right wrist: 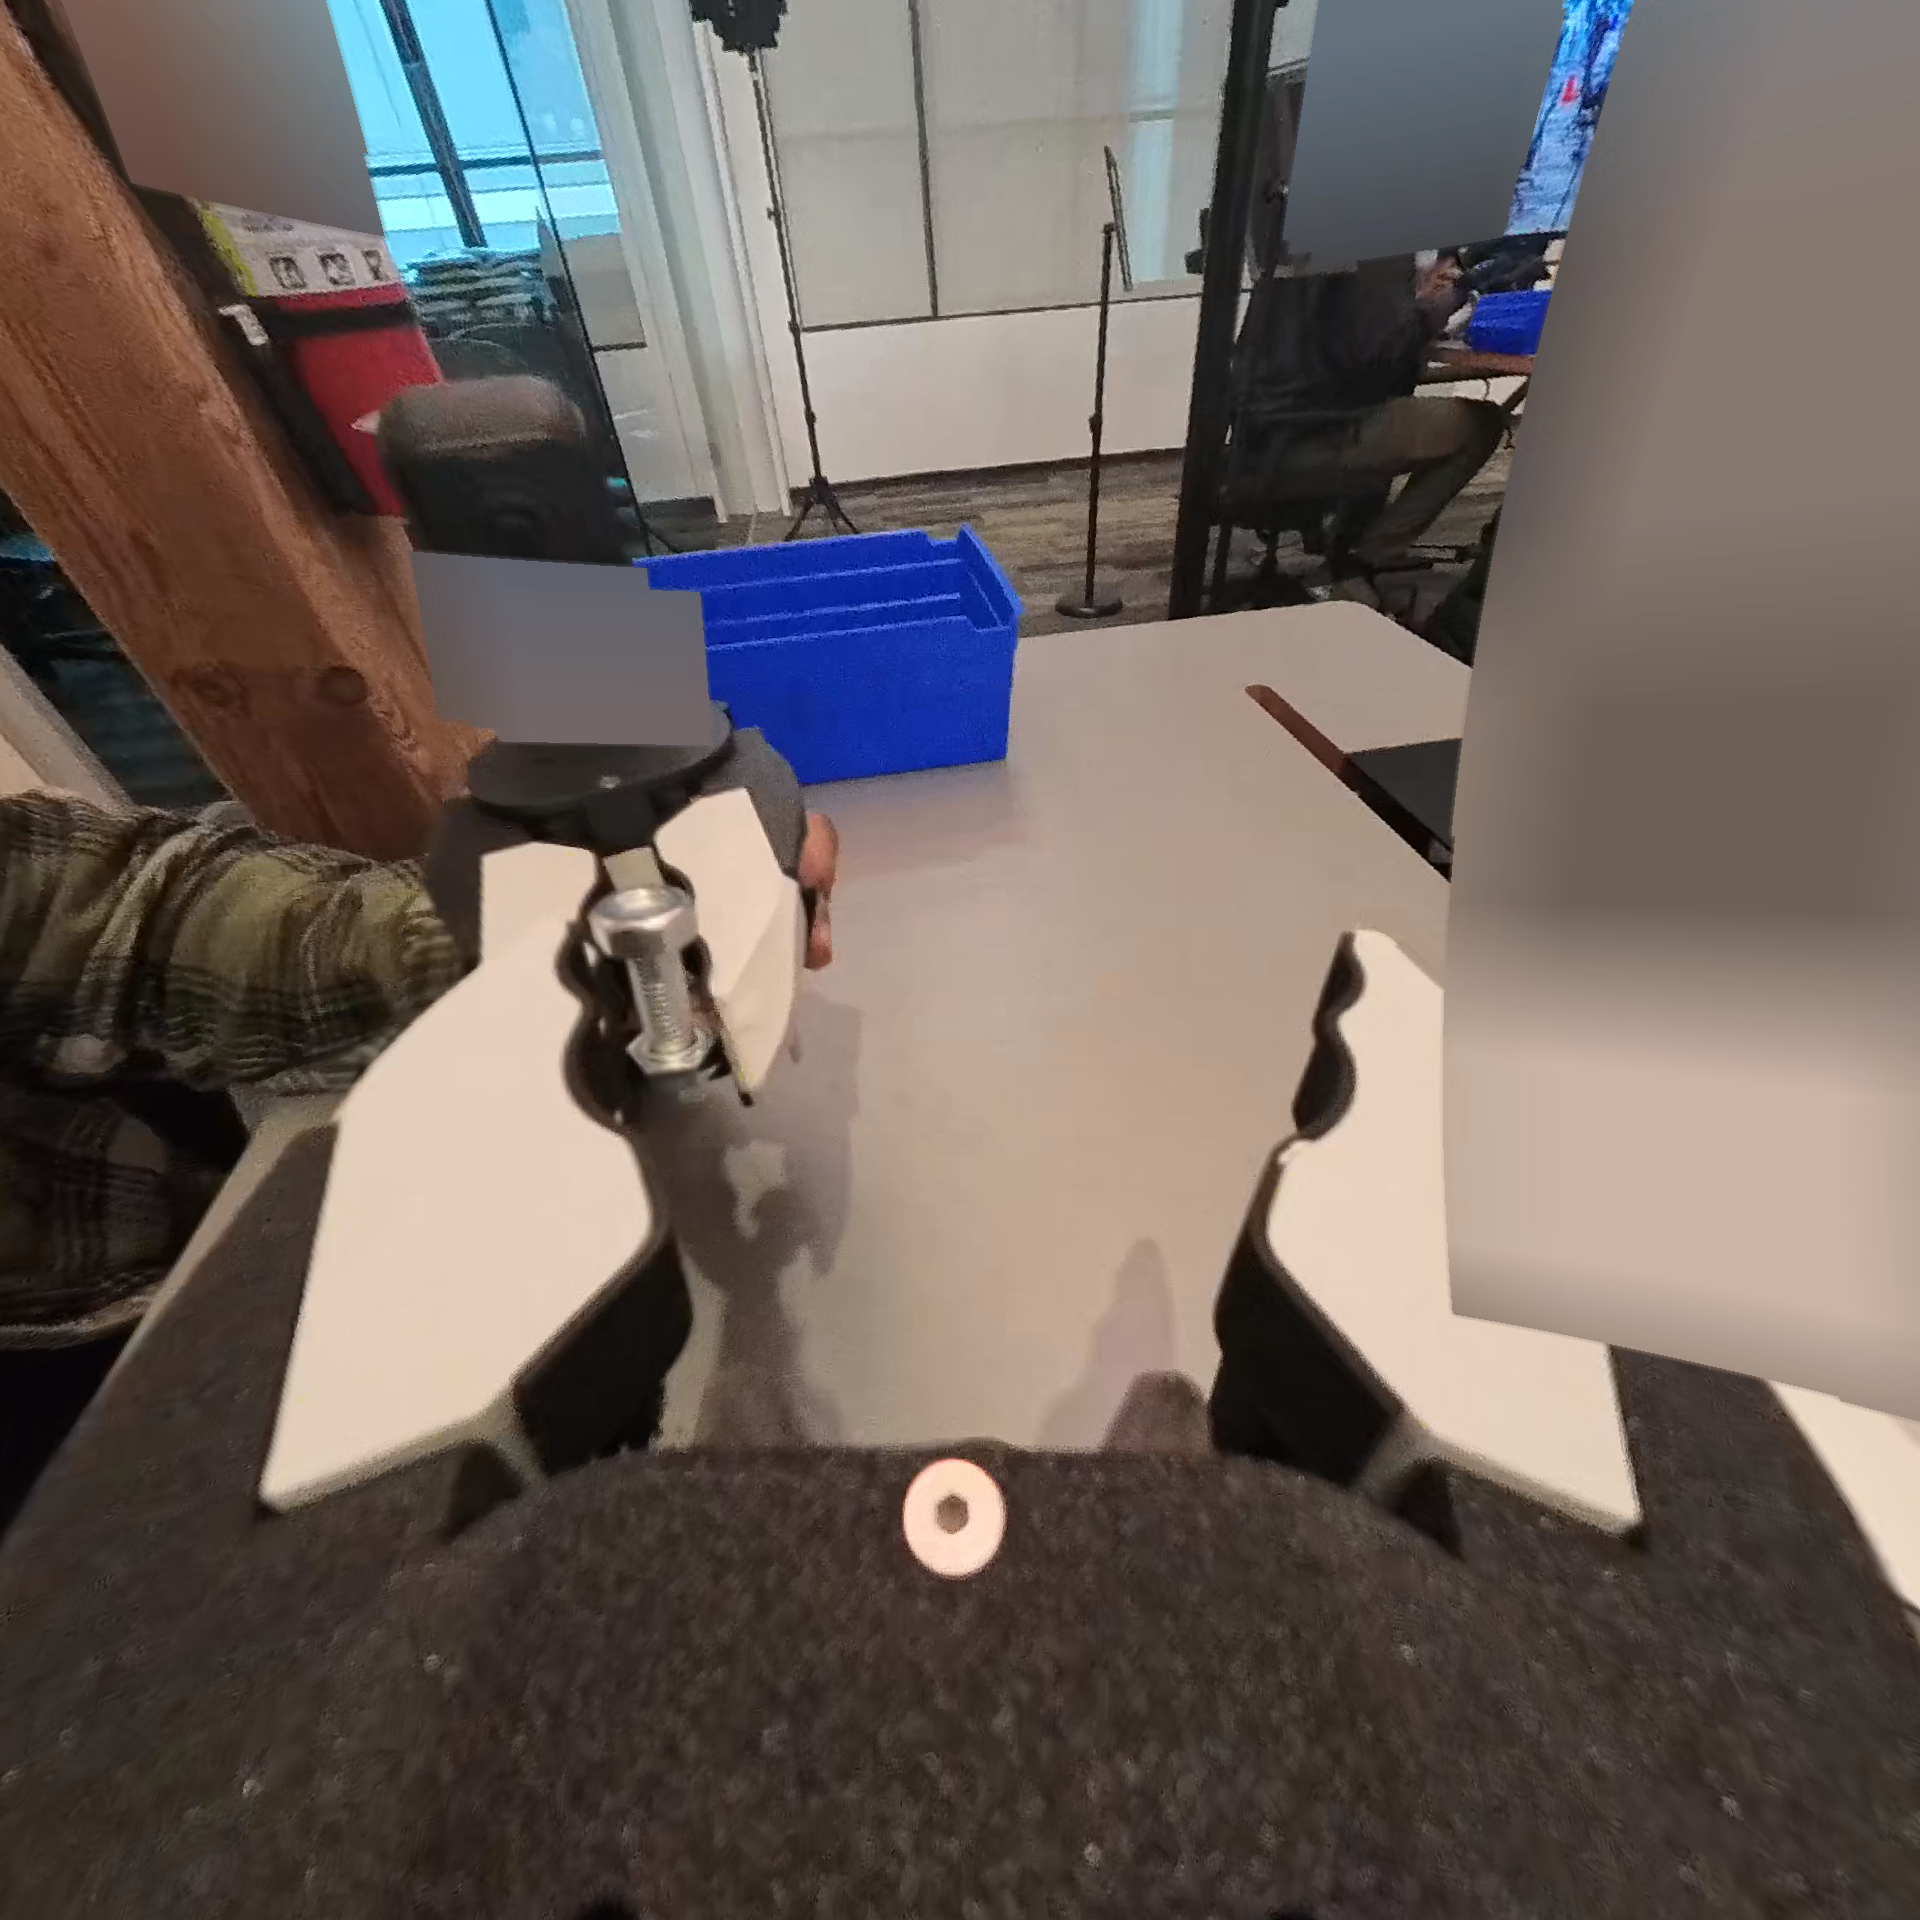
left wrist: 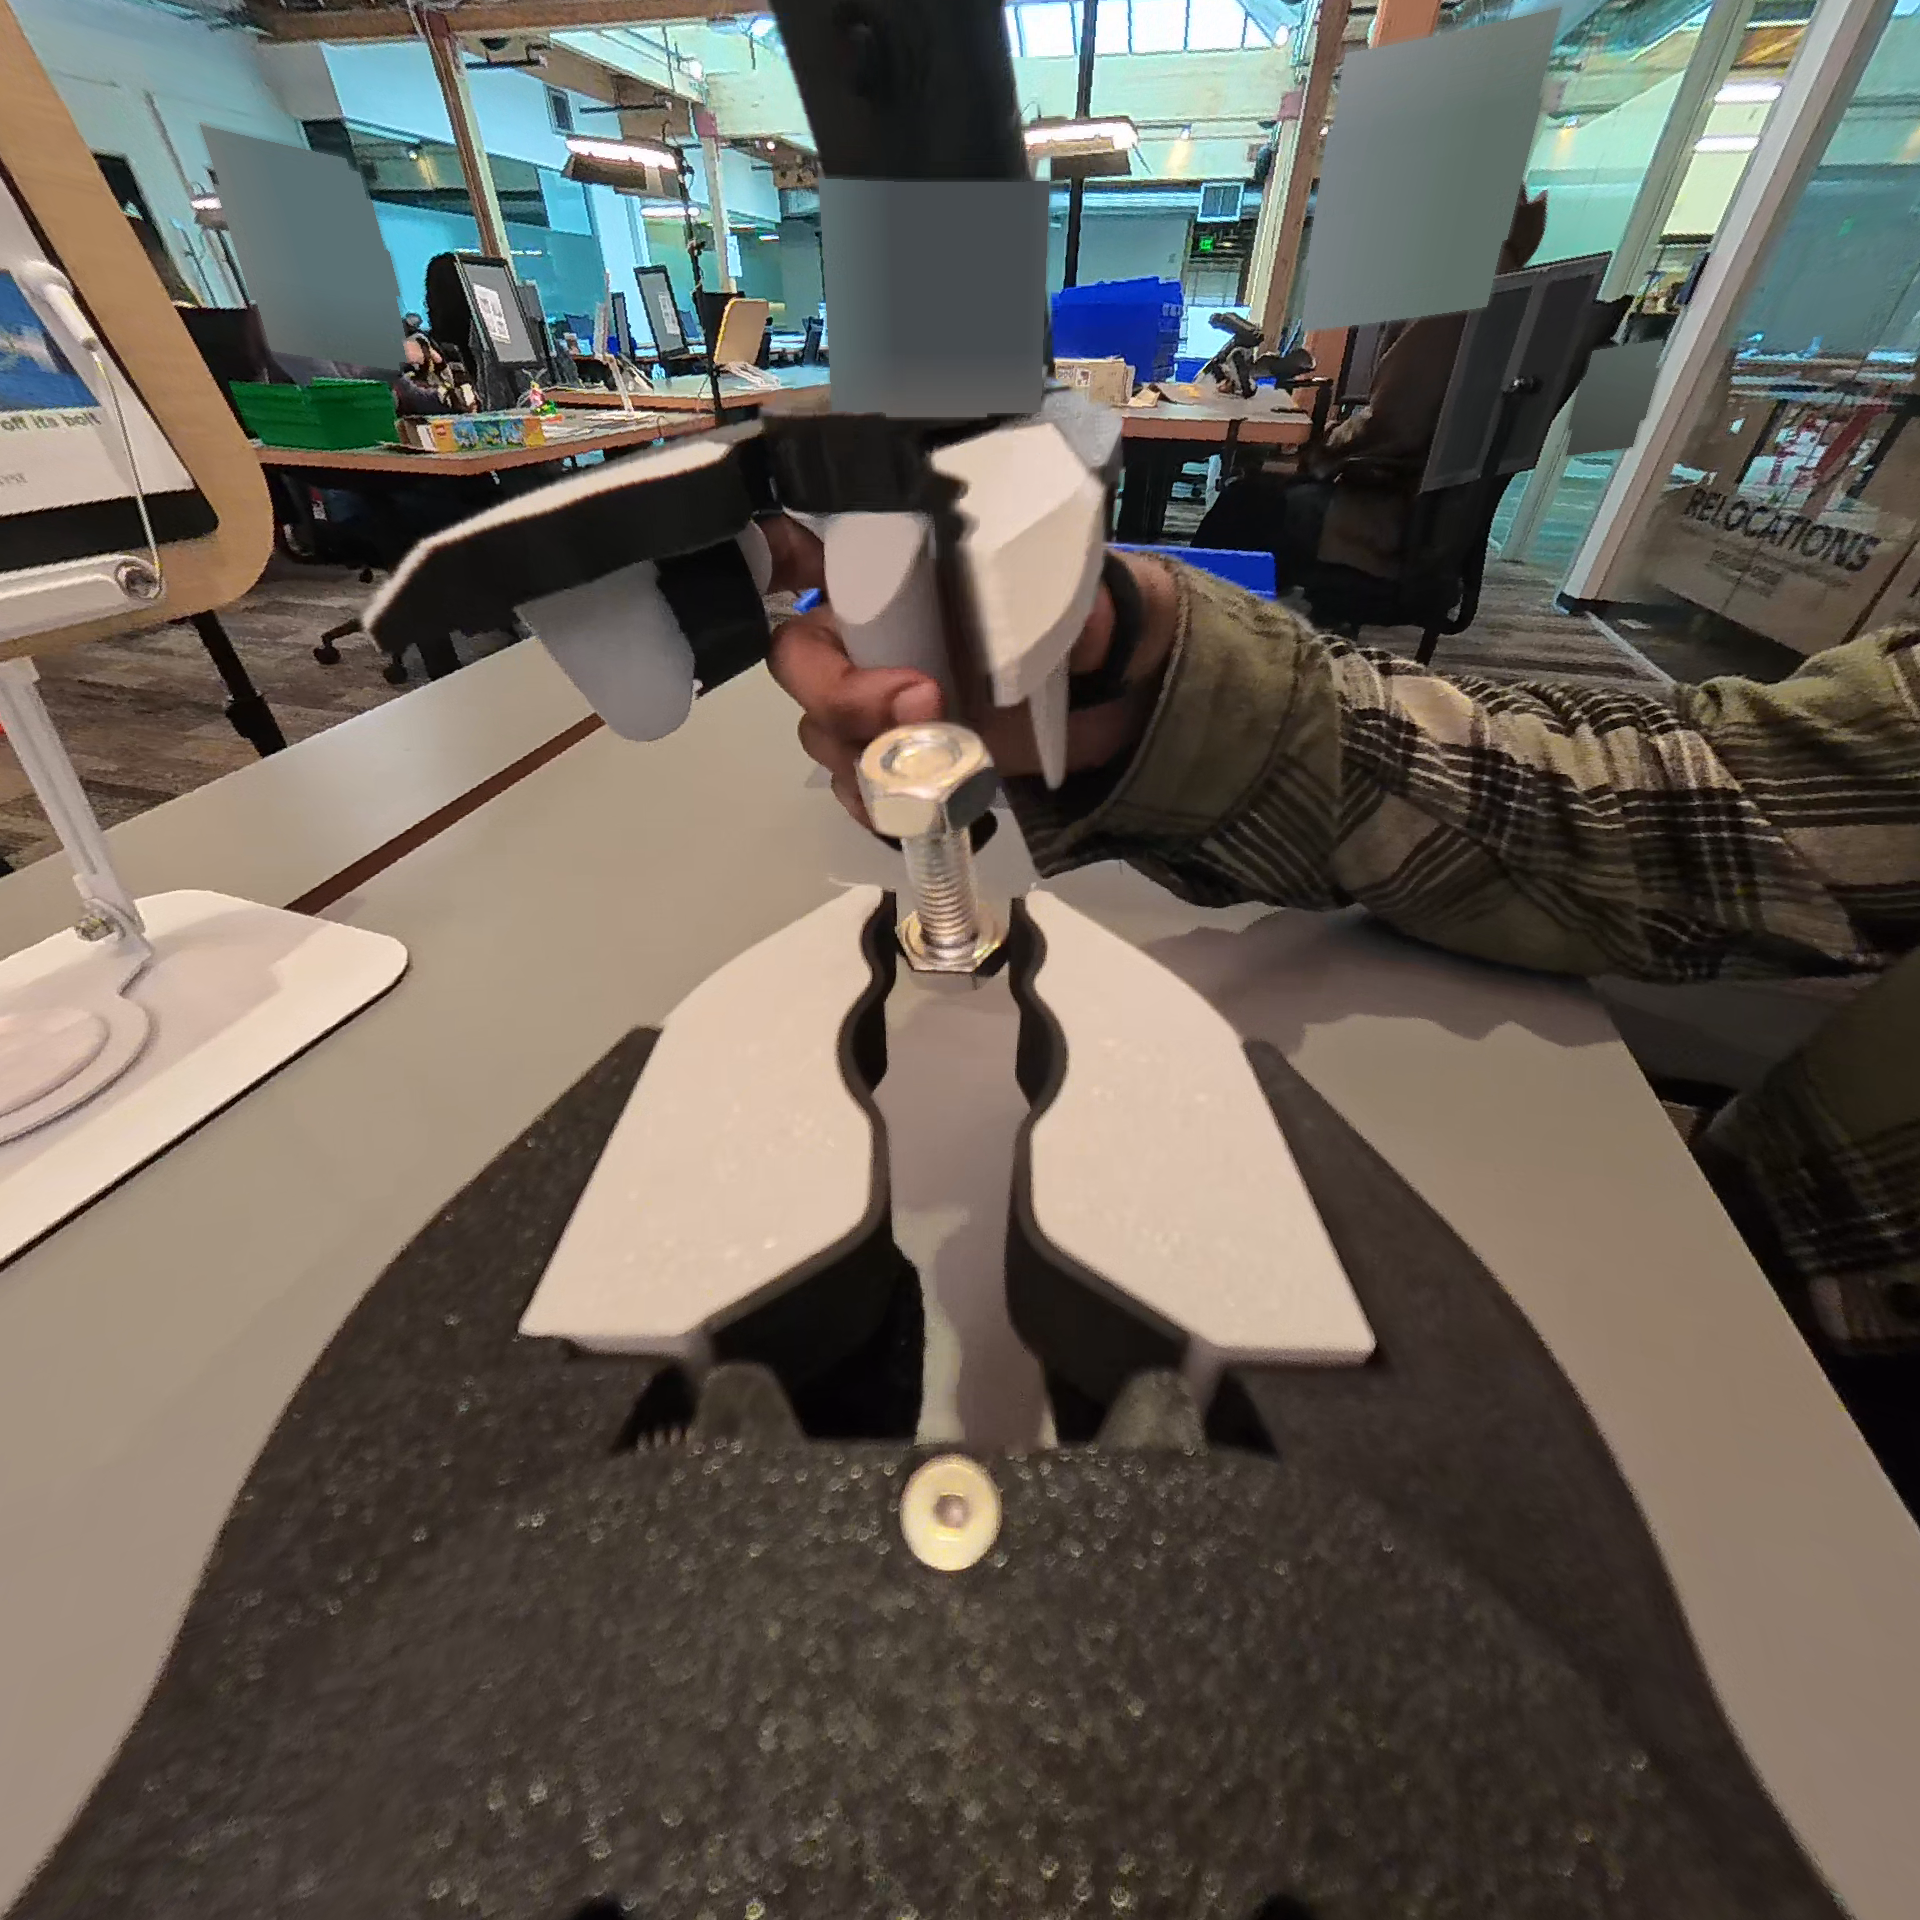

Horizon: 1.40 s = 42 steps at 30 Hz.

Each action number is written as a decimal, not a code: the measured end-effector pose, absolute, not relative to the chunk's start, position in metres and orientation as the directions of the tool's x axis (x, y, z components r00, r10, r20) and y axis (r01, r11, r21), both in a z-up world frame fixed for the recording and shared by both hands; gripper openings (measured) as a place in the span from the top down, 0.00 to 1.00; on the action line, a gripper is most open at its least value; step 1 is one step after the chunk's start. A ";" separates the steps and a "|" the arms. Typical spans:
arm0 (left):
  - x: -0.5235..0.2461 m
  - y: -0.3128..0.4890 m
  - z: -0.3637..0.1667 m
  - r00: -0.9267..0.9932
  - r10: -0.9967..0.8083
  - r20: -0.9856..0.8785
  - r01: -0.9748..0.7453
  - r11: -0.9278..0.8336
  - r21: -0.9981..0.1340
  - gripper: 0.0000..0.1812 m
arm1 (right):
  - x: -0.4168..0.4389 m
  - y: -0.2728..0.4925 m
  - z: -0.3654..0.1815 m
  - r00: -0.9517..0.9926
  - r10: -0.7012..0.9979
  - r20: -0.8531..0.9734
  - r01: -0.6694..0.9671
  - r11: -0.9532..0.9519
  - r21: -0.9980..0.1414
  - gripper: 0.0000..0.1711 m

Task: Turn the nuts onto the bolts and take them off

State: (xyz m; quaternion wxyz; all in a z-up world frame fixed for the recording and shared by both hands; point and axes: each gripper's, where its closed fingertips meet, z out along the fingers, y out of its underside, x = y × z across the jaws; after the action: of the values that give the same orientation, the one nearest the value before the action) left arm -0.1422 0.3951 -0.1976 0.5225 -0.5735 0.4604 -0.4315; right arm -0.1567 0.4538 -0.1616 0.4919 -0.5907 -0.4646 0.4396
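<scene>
Bolt and nut work takes place over a wide grey table (right wrist: 1091, 831), the largest thing in both views. A blue plastic bin (right wrist: 862, 665) sits at the table's far edge in the right wrist view, and a white stand base (left wrist: 197, 997) rests on the table at the left of the left wrist view.

Next in size, the right gripper (right wrist: 977, 1049) has its two white fingers spread wide apart with only bare table between them; it holds nothing. From the left wrist view the same gripper (left wrist: 831, 665) appears farther off, held in a person's hand (left wrist: 862, 696) with a green plaid sleeve (left wrist: 1455, 810) lying along the table.

The left gripper (left wrist: 948, 940) has its fingers drawn close together, and their tips pinch the nut at the lower end of the bolt. From the right wrist view this gripper (right wrist: 665, 1060) shows at the left, raised above the table.

A silver bolt (left wrist: 935, 873) stands nearly upright between the two grippers, its hexagonal head on top and its threaded shaft pointing down.

Smallest of all, a silver nut (left wrist: 948, 948) sits around the bottom of the threads, caught between the left gripper's fingertips.
</scene>
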 end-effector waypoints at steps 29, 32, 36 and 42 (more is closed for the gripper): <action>-0.146 0.395 -0.188 0.183 -0.981 0.059 0.007 -0.059 -0.998 0.89 | -0.158 0.449 -0.152 0.158 0.983 -0.094 0.062 -0.105 -0.993 0.28; -0.145 0.394 -0.189 0.178 -0.982 0.063 0.009 -0.062 -0.998 0.89 | -0.163 0.453 -0.161 0.201 0.978 -0.045 0.131 -0.072 -0.989 0.26; -0.147 0.392 -0.183 0.171 -0.984 0.053 0.031 -0.049 -0.998 0.89 | -0.149 0.464 -0.156 0.245 0.968 -0.053 0.105 -0.081 -0.991 0.30; -0.147 0.393 -0.187 0.171 -0.983 0.065 0.027 -0.061 -0.998 0.89 | -0.166 0.440 -0.148 0.144 0.989 -0.045 0.084 -0.058 -0.995 0.29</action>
State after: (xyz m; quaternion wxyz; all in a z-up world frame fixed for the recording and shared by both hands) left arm -0.1465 0.3934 -0.1866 0.5305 -0.5513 0.4337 -0.4760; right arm -0.1665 0.4398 -0.1484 0.4989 -0.5685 -0.4714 0.4535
